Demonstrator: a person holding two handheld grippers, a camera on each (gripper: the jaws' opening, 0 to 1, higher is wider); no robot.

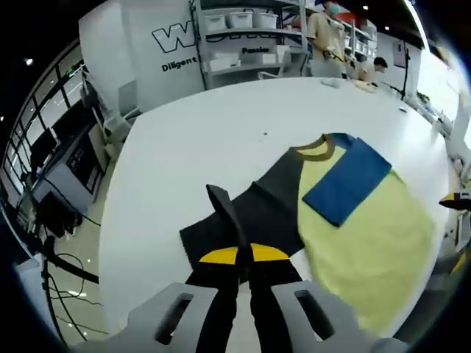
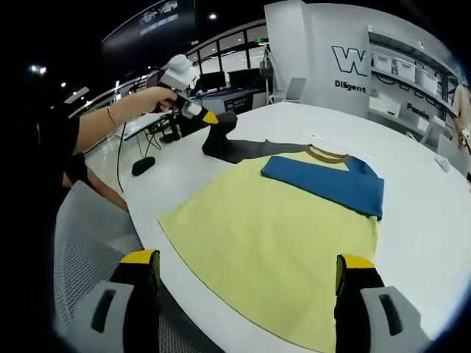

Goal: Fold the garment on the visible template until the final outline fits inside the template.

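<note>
left gripper: jaws pinched on dark sleeve, lifting it
right gripper: jaws wide apart, holding nothing, at table edge over yellow shirt

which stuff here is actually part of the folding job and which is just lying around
Part of the job:
- garment, yellow body with the blue sleeve folded across it
- dark sleeve, pinched in the left gripper
- right gripper, open over the hem
- white table

Just lying about:
- shelves with bins
- mesh chair

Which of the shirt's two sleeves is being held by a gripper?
The dark grey sleeve: the left gripper pinches its end above the table. The blue sleeve lies folded flat across the yellow body.
</note>
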